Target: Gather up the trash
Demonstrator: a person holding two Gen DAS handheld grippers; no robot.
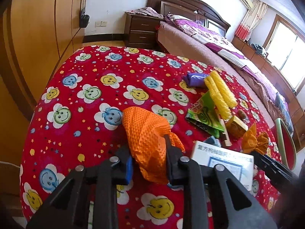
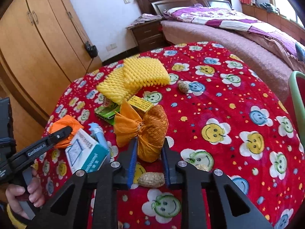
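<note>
On the round table with the red smiley cloth (image 1: pixel 85 99), my left gripper (image 1: pixel 149 152) is shut on a crumpled orange dimpled glove (image 1: pixel 146 129), whose folds bulge between the blue pads. The right wrist view shows that glove (image 2: pixel 59 123) at the left under one black finger (image 2: pixel 62 132). My right gripper (image 2: pixel 149 150) is shut on the lower end of a tied orange mesh bag (image 2: pixel 152 131), which stands upright on the cloth. A peanut shell (image 2: pixel 151 179) lies just below the jaws, loose.
More litter lies around: yellow foam netting (image 2: pixel 137 76), a green packet (image 2: pixel 108 111), a small yellow box (image 2: pixel 140 104), a white and teal medicine box (image 2: pixel 85 152), a purple bag (image 1: pixel 194 79), a nut shell (image 2: pixel 183 86). A green-framed chair (image 2: pixel 297 99) stands right, the bed (image 2: pixel 238 38) behind.
</note>
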